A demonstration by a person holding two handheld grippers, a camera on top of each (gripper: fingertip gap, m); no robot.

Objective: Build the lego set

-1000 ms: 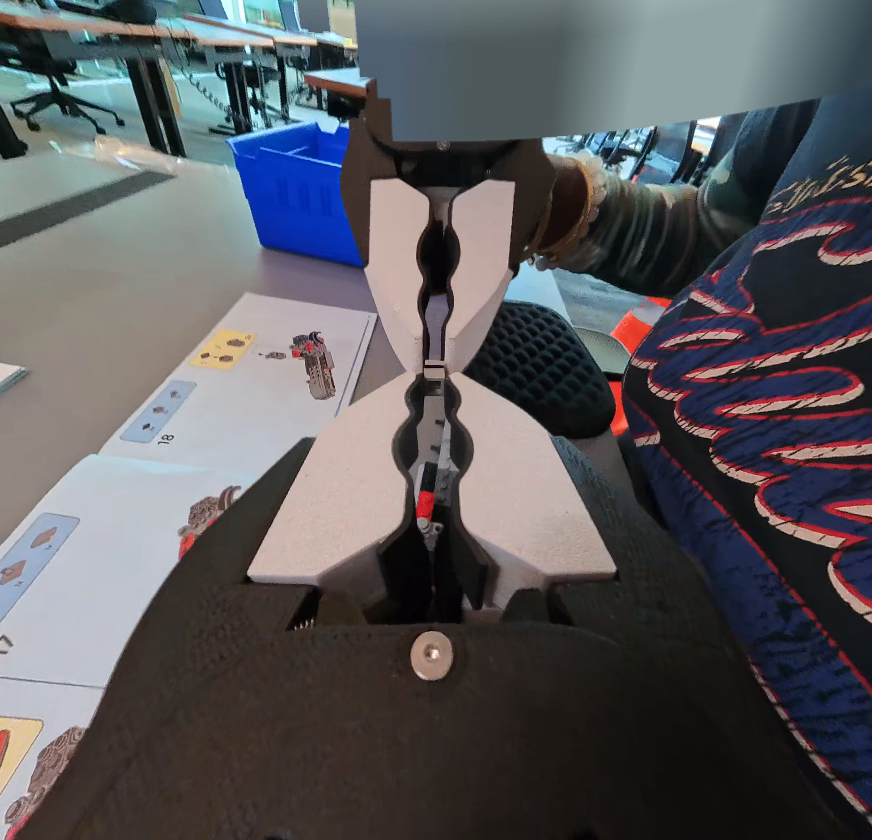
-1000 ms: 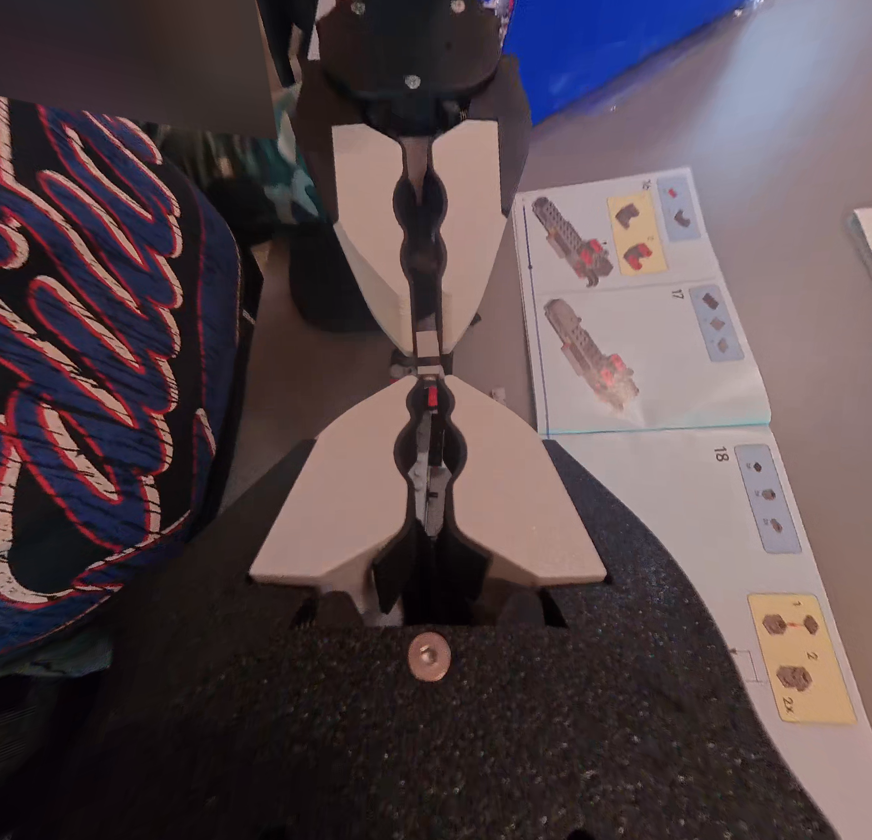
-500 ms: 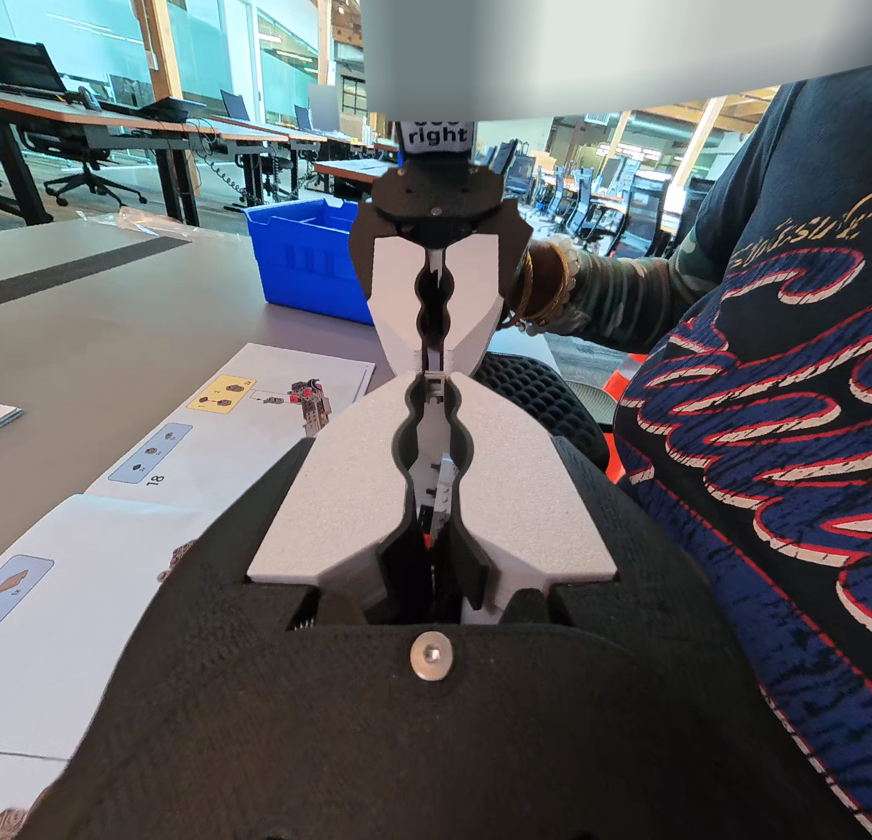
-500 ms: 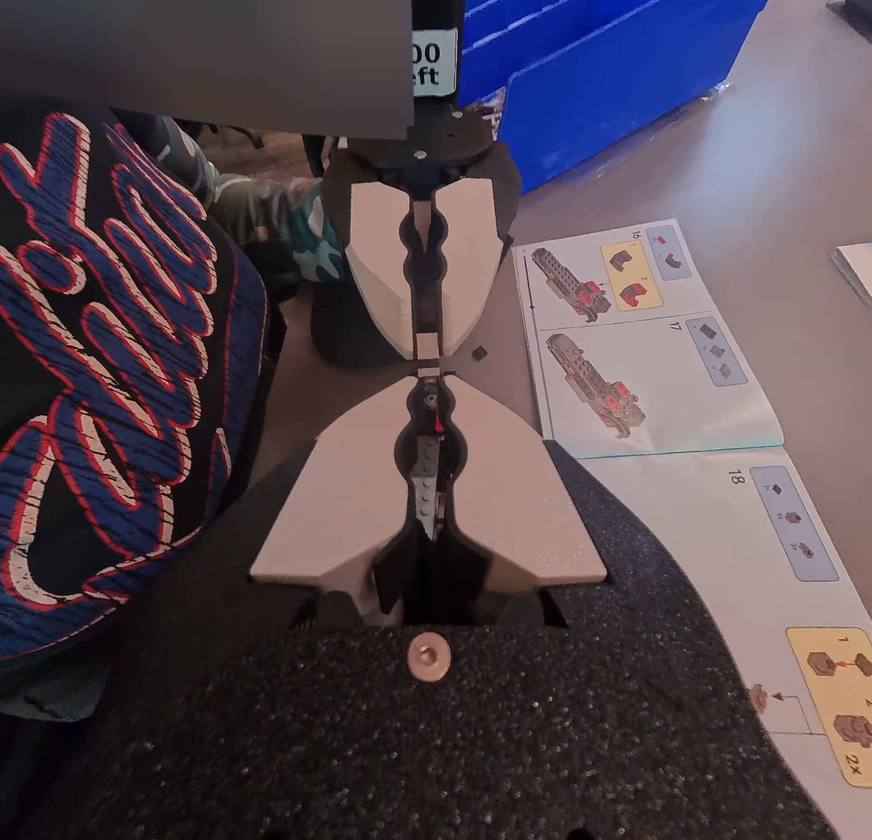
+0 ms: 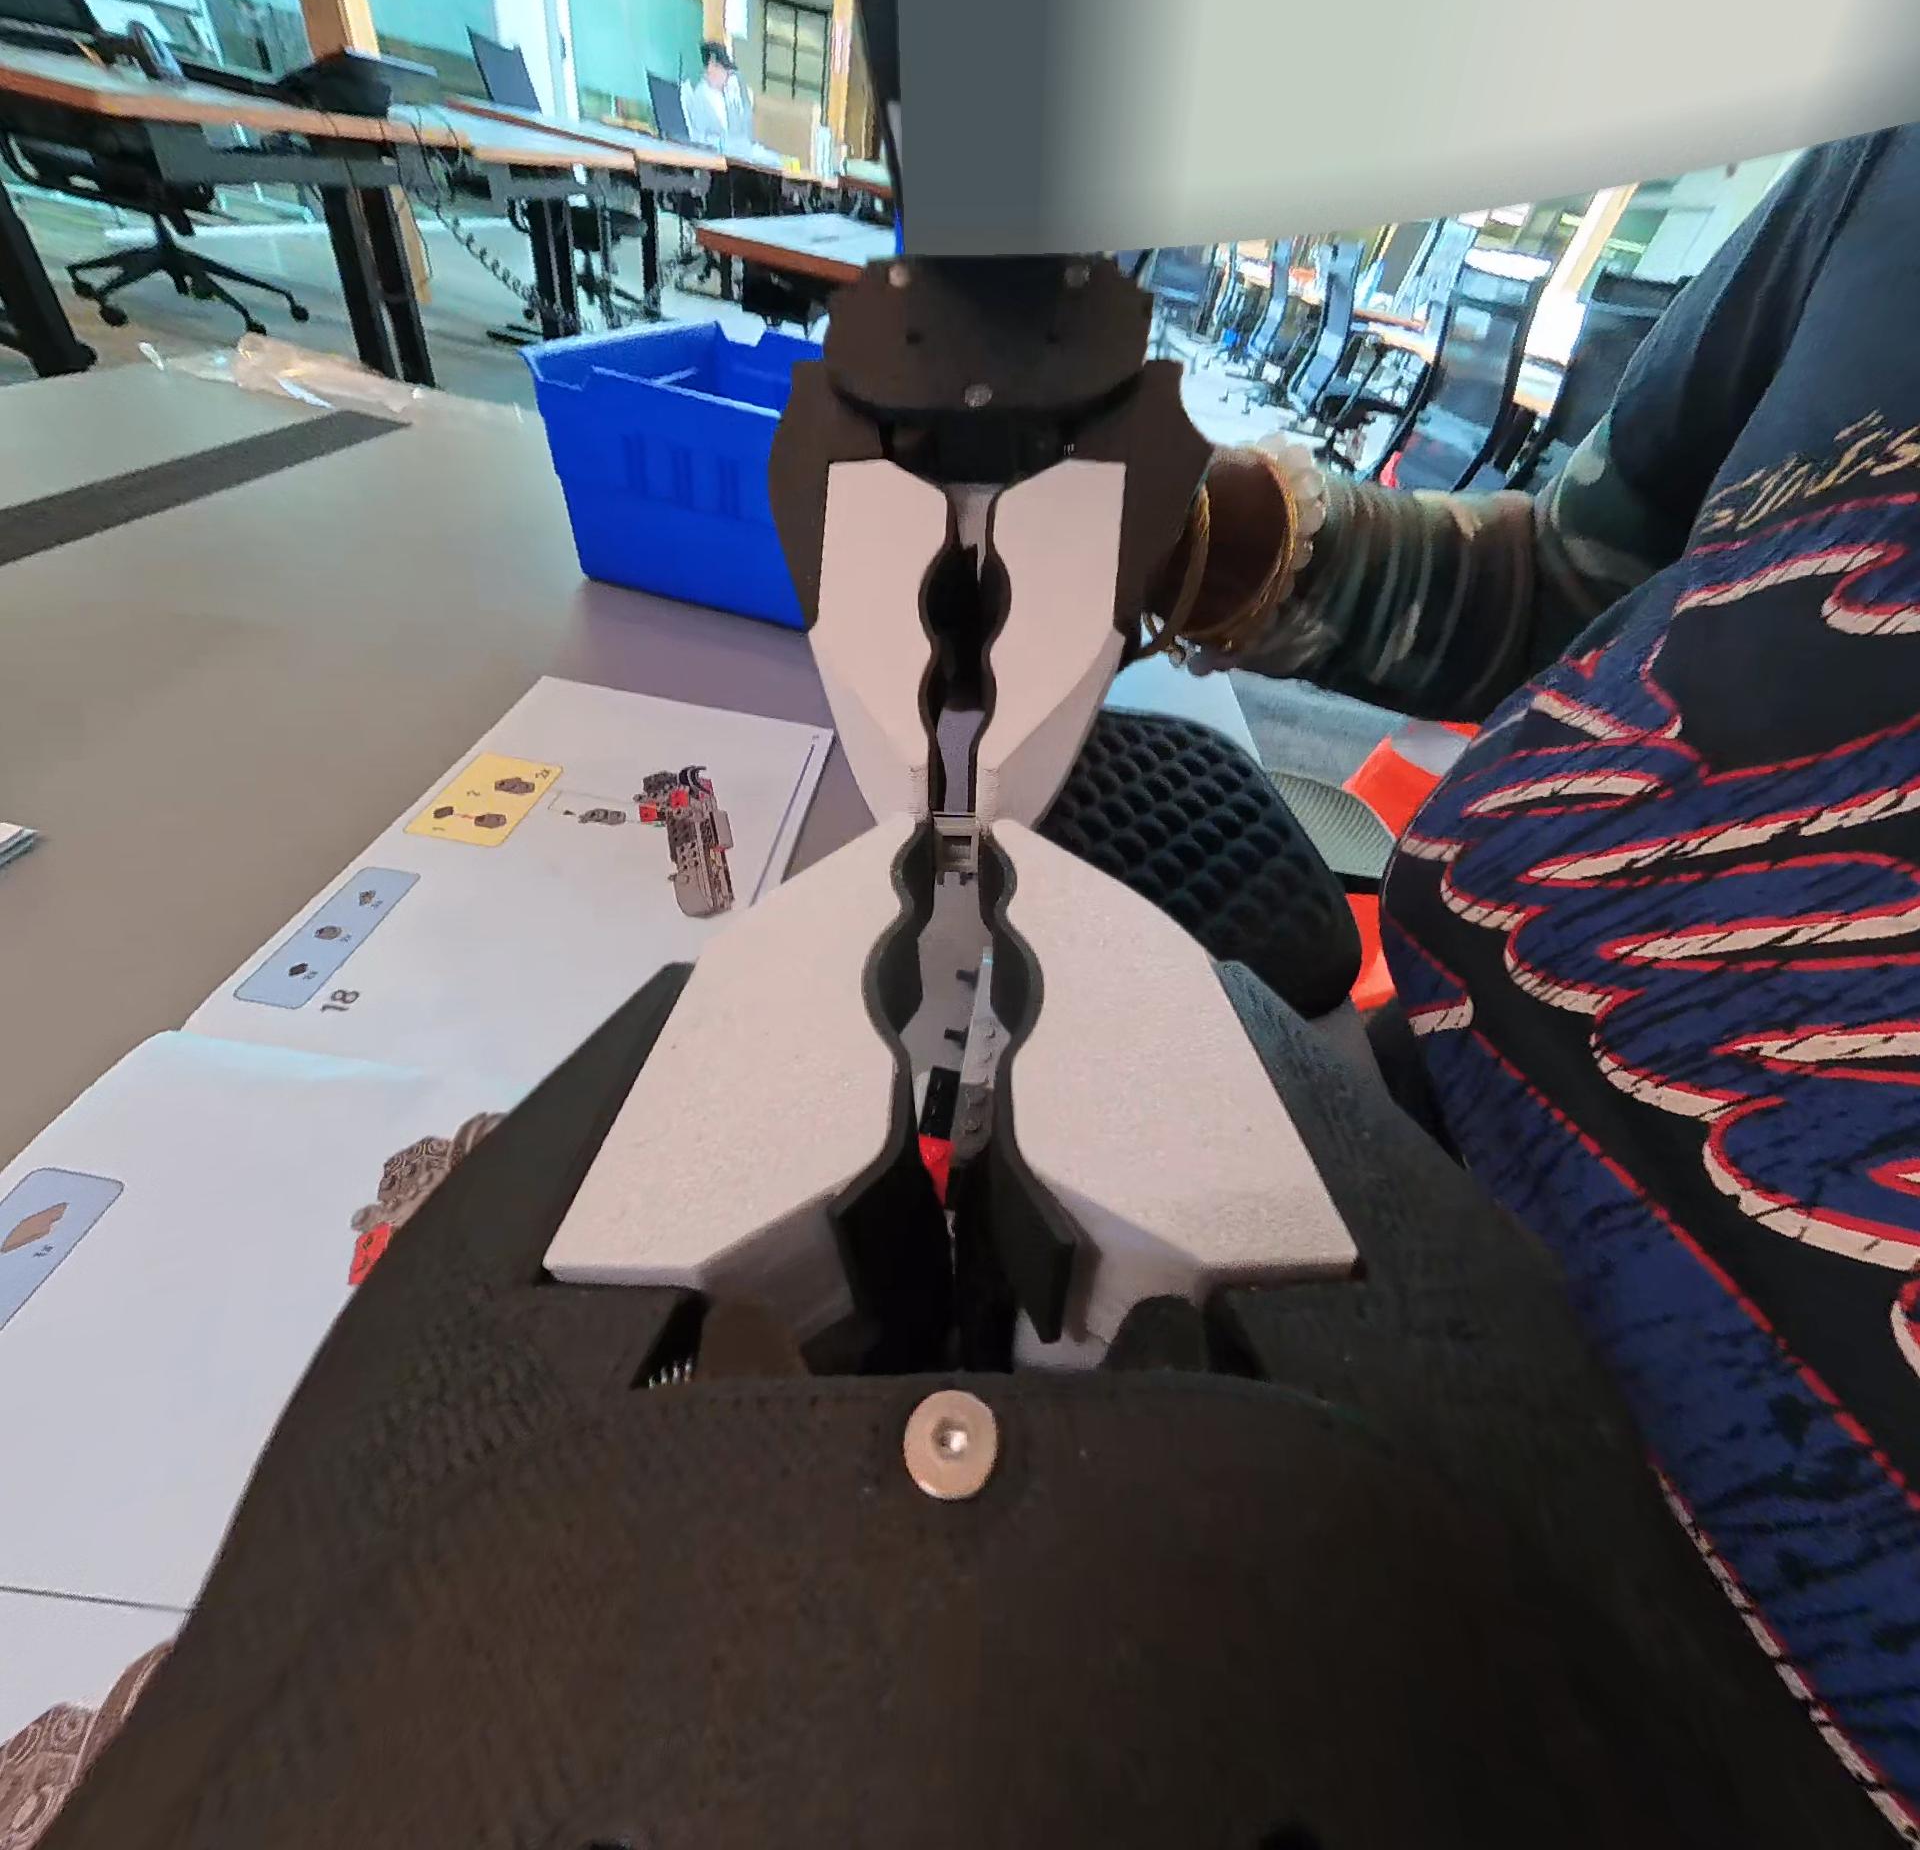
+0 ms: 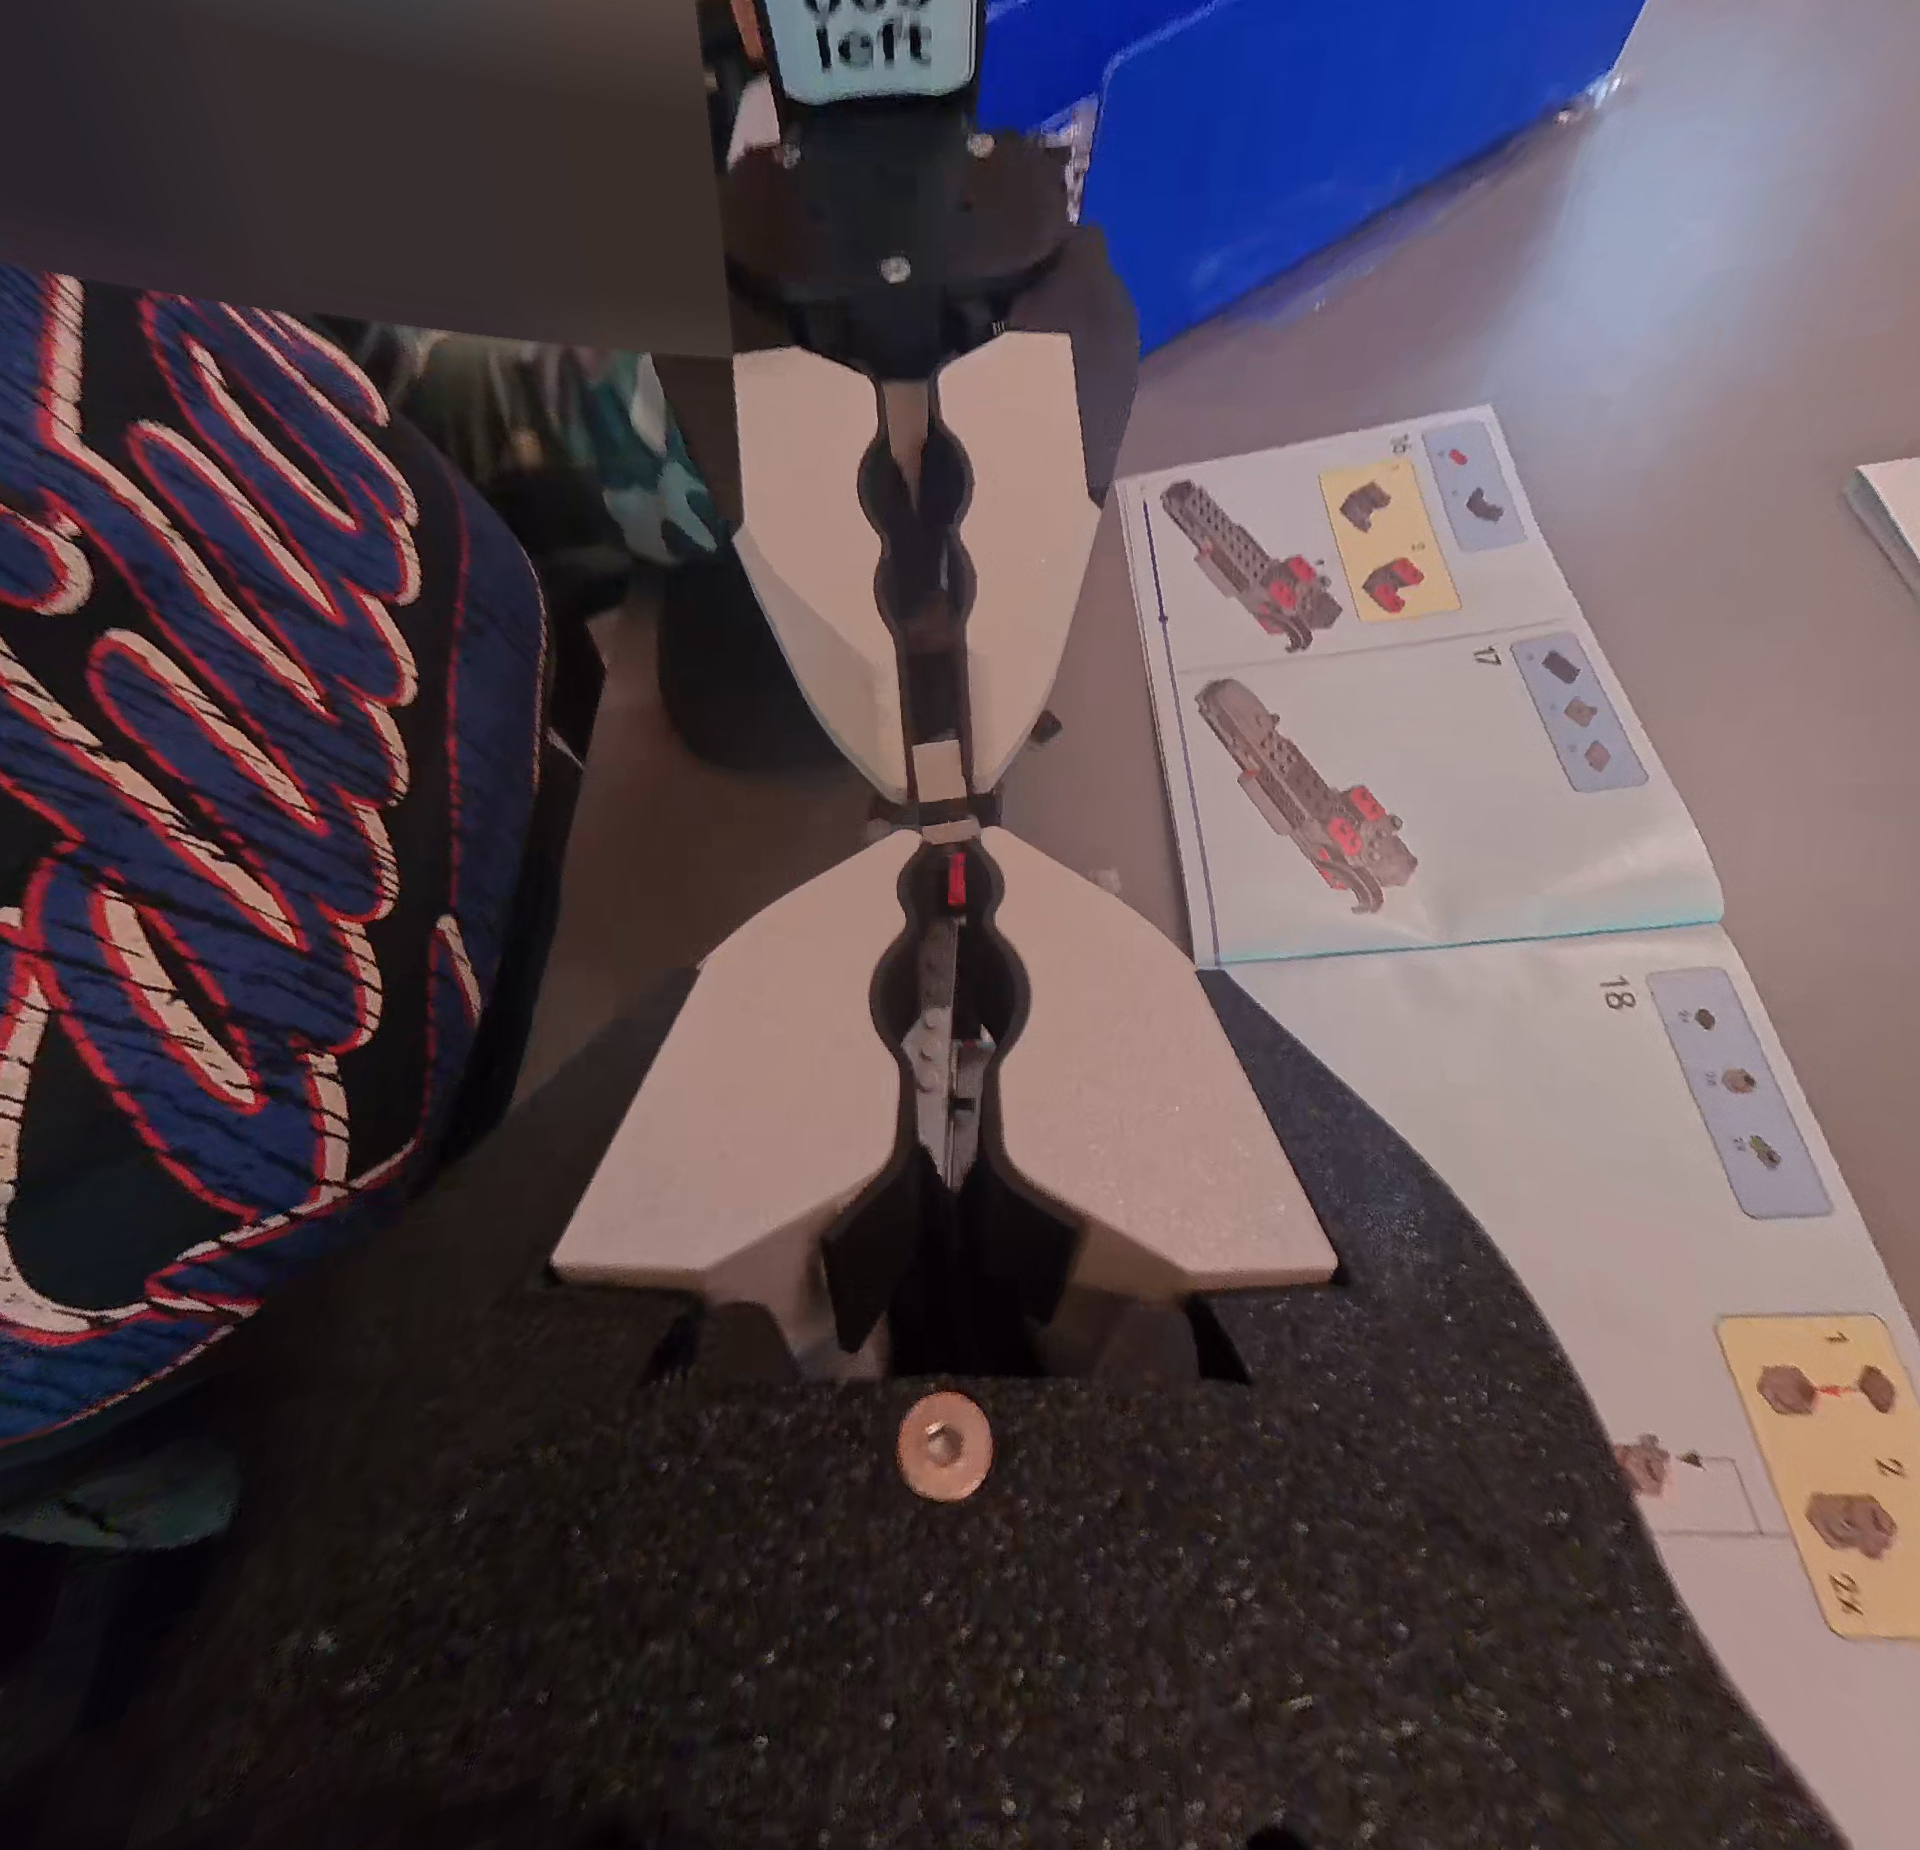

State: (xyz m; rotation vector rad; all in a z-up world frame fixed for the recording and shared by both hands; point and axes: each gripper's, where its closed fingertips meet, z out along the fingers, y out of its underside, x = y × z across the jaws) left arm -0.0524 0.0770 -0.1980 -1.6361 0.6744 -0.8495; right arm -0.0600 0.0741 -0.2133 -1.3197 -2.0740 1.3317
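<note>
We see our left gripper point(image 5: 954, 844) and right gripper point(image 6: 948, 832) meeting tip to tip above the table point(image 5: 260, 657), each pinching the grey lego assembly point(image 5: 961, 1021) beside the instruction booklet point(image 6: 1455, 761).

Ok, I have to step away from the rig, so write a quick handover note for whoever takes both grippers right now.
Left gripper: shut on the grey and red lego model, lying between its fingers.
Right gripper: shut, also gripping the model; which piece it holds is hard to tell.
The two grippers meet tip to tip above the table edge, with a small light piece at the joint.
The instruction booklet lies open on the table, blue bin behind.
Done: part of the body. Left: seat this piece, continue the open steps.
</note>
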